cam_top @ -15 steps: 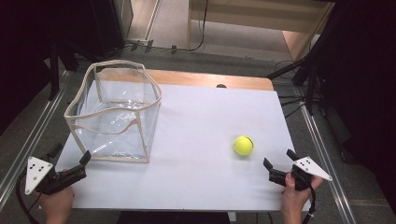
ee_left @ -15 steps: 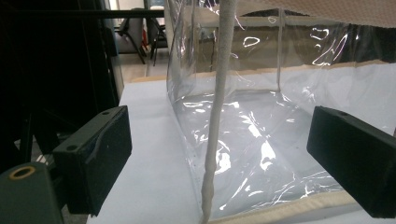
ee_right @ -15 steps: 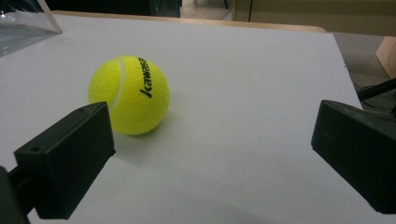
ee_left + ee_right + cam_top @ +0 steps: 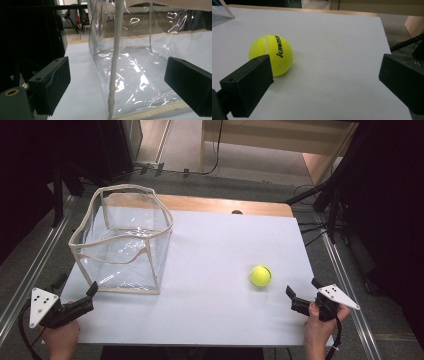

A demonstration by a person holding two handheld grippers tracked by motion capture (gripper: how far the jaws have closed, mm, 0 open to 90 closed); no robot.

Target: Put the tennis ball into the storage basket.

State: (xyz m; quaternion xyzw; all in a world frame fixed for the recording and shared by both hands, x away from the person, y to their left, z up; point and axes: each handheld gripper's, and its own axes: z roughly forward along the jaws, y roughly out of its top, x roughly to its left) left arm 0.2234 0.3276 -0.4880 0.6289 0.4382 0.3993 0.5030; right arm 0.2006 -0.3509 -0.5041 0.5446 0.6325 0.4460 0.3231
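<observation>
A dim workroom with dark stands and cables on the floor surrounds a table (image 4: pixel 220 310) whose white top has a strip of bare wood along the far edge. On the table's left half stands the largest thing, a clear plastic bin (image 4: pixel 122 242) with cream fabric trim on its rim and corners, upright and open at the top (its soft rim sags unevenly). A yellow tennis ball (image 4: pixel 260 275) lies on the right half, well apart from the bin; in the right gripper view it carries black lettering.

The left gripper (image 4: pixel 75 292), held in a hand (image 4: pixel 60 340) at the near left corner, is spread wide and grips nothing; in the left gripper view one trimmed corner edge of the bin rises between its jaws. The right gripper (image 4: pixel 304 291), held by the other hand (image 4: pixel 317 330) at the near right edge, is likewise spread and empty, with the ball near it, just ahead of one jaw.
</observation>
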